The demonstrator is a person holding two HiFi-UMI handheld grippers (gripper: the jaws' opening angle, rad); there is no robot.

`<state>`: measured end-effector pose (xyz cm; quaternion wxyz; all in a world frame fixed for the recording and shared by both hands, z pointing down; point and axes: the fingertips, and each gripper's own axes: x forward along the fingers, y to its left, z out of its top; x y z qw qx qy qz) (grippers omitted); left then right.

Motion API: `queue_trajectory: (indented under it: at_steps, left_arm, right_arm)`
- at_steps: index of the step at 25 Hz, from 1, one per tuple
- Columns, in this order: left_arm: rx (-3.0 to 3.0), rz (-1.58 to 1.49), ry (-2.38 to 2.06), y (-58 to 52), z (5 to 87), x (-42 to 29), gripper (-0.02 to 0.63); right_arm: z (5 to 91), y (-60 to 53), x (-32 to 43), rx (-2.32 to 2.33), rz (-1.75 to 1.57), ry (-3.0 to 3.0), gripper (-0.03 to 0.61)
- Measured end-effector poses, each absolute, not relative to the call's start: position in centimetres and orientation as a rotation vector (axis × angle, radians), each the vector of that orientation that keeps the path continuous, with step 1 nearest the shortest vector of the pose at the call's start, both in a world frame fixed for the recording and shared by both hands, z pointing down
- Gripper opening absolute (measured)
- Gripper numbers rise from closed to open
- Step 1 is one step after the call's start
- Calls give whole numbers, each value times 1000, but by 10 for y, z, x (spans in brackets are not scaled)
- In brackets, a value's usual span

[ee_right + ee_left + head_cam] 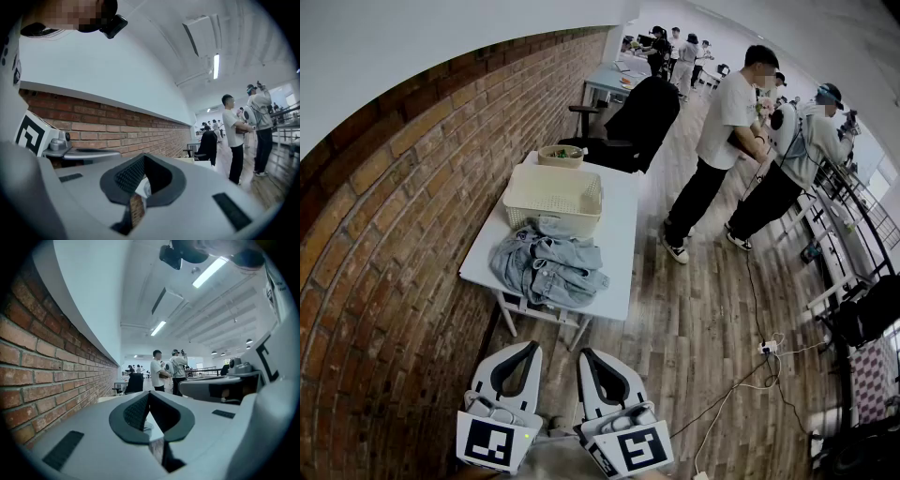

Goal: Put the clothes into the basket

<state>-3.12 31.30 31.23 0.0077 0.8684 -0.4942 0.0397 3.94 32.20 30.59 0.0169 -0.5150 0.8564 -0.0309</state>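
Two grippers sit side by side at the lower edge of the head view, well short of the table [619, 239]: the left gripper [525, 349] and the right gripper [587, 356]. In both gripper views we see the jaws closed together, pads meeting, with nothing held between them. The clothes [548, 267], a heap of blue denim, lie on the near end of the table, outside the basket [555, 192] and touching its near wall. The basket stands upright at mid-table, with a small bowl [561, 156] just beyond it. We note a brick wall [394, 244] along the table's left, a black chair [633, 127] at its far end, and people [722, 141] standing to the right.
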Motion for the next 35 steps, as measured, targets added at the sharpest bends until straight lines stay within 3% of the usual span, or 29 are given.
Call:
queue_trajectory:
  at_steps: [35]
  left_arm:
    - [2742,73,-1455,312,331,-79,9]
  right_arm:
    - [321,330,0,-1668,-108,2587,8]
